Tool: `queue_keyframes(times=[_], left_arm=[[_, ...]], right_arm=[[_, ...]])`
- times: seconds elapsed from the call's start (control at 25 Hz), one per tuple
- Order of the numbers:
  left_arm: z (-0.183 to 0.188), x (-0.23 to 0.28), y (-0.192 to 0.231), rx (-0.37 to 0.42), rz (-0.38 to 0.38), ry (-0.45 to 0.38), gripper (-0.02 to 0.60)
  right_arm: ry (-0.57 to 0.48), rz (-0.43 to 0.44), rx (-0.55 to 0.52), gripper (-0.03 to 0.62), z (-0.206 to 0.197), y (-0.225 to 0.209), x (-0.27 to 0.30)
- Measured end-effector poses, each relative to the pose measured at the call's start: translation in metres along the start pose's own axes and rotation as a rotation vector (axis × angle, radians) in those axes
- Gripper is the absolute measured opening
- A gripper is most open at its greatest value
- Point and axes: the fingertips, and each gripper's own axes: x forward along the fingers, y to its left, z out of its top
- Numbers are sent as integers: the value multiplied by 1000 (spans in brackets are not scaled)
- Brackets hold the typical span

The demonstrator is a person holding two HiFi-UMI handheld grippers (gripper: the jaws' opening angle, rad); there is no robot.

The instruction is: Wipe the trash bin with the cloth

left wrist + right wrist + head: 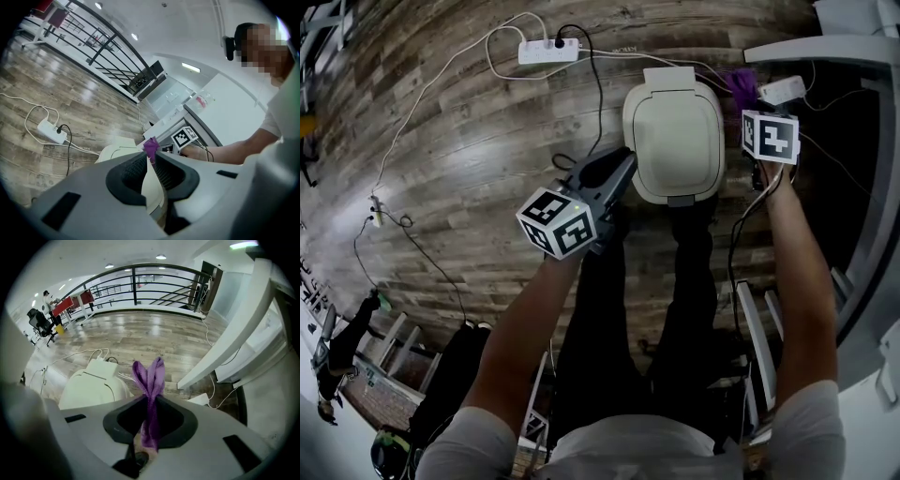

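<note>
The right gripper (149,398) is clenched on a purple cloth (150,376). Only a short tuft pokes past its jaws, so bare plastic could scrape the bin (93,385) instead of cloth. The left gripper (151,158) seems to pinch the bin's edge, and a tug could tip it. The bin is cream with its lid shut, and it sits left of and beyond the right jaws.

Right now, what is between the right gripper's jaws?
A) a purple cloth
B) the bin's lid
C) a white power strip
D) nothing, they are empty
A: in the right gripper view the purple cloth is pinched between the jaws of the right gripper. Its folded ends stick up past them, and the trash bin stands apart at the left.
</note>
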Motion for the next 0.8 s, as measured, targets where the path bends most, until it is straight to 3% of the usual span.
queue_keyframes(times=[0.16,0.32,0.44,0.52,0.64,0.72,0.8], left_arm=[[-3,2,0,-4,2,1,52],[-6,0,-2,-9,-2,2,52],[-6,-3,-4,-12,-6,-5,52],[-5,-7,-4,-17,-4,-11,52],[-7,-15,-2,-28,2,-17,52],[-10,-19,1,-34,5,-16,52],[-12,-24,5,-39,10,-16,52]], right_arm=[[-61,10,25,64,3,-5,-16],[-146,103,28,64,16,29,-36],[-207,235,62,64,25,74,-53],[-231,371,117,64,30,113,-64],[-196,554,226,64,25,162,-68],[-137,544,231,64,10,173,-52],[-89,456,171,66,-6,168,-31]])
